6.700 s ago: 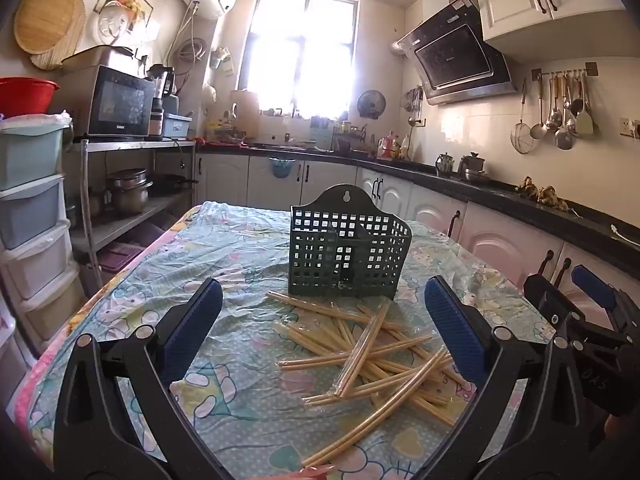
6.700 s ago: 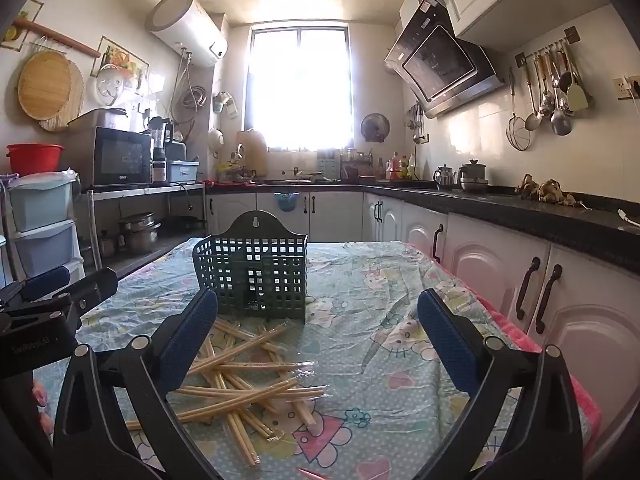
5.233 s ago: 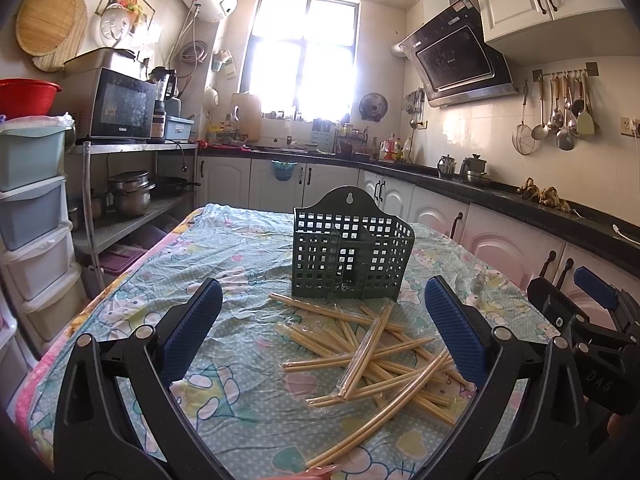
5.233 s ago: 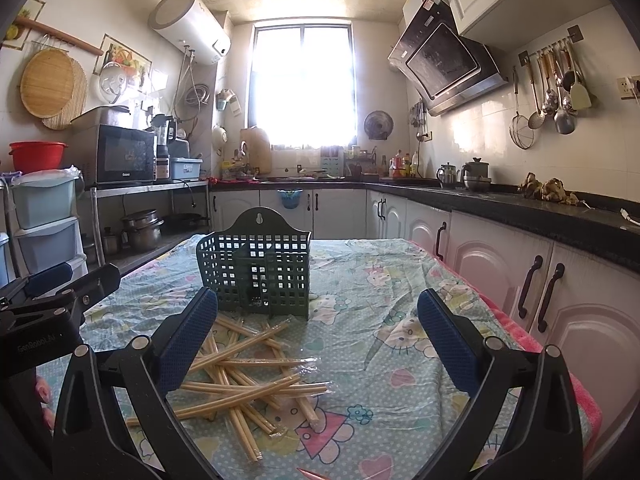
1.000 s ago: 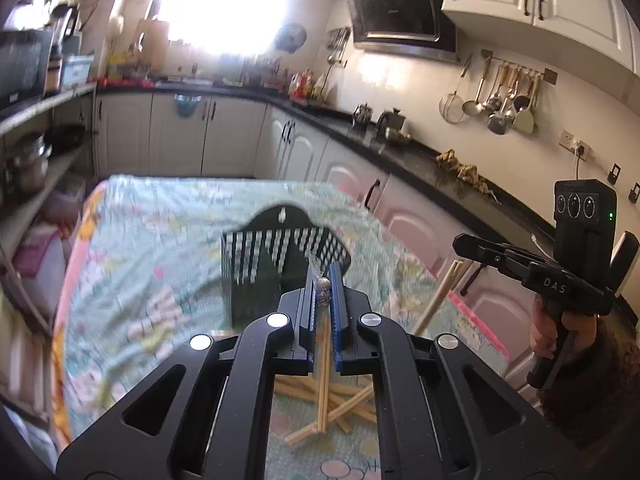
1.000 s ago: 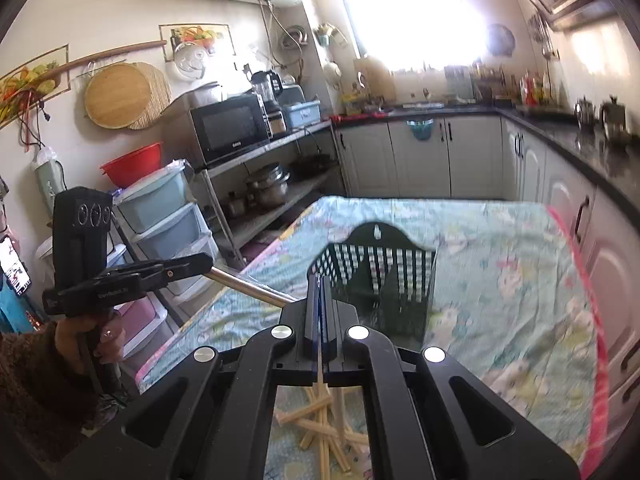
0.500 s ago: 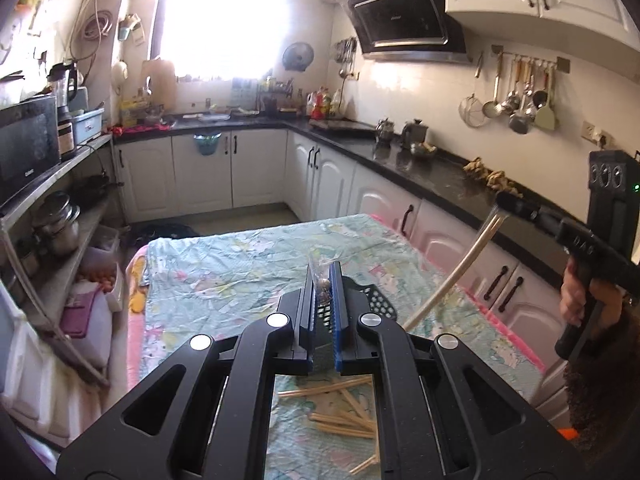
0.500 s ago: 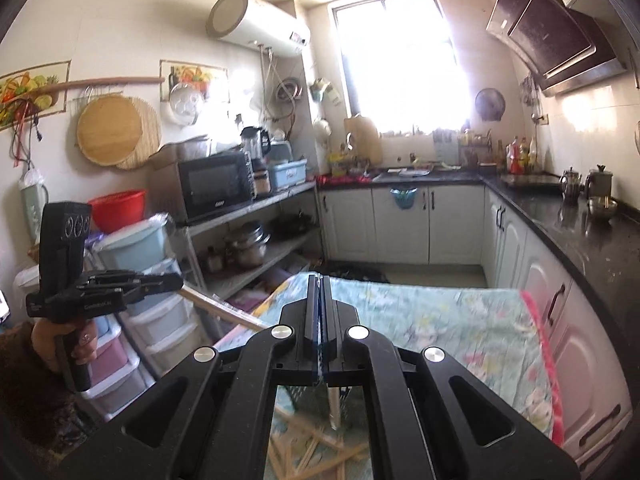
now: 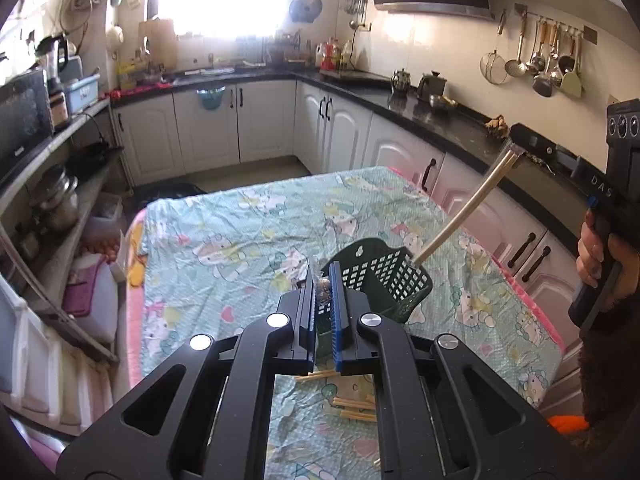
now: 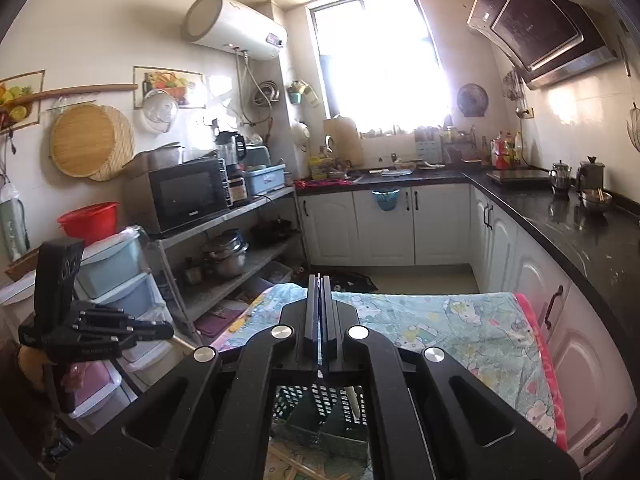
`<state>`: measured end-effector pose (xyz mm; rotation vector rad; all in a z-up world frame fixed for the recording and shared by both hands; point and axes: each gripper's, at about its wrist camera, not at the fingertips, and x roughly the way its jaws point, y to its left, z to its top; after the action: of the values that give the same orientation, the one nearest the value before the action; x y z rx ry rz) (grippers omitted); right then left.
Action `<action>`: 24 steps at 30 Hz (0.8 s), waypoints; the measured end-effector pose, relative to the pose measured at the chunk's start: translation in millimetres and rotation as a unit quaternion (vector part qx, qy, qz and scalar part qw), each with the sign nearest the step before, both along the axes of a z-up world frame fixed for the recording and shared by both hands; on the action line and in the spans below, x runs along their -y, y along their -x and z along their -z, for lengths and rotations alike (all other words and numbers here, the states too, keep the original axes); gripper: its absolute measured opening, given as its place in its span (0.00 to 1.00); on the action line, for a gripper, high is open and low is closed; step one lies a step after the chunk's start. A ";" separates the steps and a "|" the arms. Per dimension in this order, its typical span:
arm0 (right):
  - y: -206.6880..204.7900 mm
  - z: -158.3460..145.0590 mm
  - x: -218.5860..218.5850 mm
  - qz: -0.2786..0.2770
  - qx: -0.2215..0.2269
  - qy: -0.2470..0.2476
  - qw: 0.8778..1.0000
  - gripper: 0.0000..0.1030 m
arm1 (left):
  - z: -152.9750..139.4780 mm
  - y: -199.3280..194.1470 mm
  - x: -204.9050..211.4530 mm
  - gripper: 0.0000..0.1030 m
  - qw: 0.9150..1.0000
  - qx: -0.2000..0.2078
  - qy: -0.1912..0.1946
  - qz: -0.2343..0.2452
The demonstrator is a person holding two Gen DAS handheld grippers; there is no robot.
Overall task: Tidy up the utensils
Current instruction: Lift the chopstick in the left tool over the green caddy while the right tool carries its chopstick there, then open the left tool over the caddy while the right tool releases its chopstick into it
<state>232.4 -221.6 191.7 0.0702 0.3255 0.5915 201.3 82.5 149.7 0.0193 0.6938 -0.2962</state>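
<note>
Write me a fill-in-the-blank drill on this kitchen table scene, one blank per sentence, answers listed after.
1. The right claw is shut on a chopstick whose lower tip reaches the dark green ____.
2. The loose chopsticks lie on a table covered by a cartoon-printed ____.
3. The left claw has its blue-edged pads nearly ____.
4. On the shelf at the left of the right wrist view, beside the microwave, sits a ____ basin.

Missing words: basket; cloth; closed; red
</note>
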 end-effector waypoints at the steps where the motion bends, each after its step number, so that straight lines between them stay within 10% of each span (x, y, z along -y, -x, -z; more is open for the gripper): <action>1: -2.3 2.4 -1.0 0.003 -0.001 0.001 1.000 0.01 | 5.0 -3.6 0.6 0.03 1.000 -0.006 0.004 0.001; 18: -42.6 52.0 -8.9 0.026 -0.077 0.002 0.997 0.02 | 54.1 -28.5 16.9 0.04 0.998 -0.042 0.036 0.002; 24: -40.4 59.6 -8.6 0.039 -0.081 0.012 0.996 0.37 | 59.8 -25.6 17.0 0.39 0.998 -0.034 0.043 -0.003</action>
<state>272.8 -213.0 132.1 0.1075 0.4848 0.5063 226.8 65.5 89.9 -0.0755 0.7479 -0.3213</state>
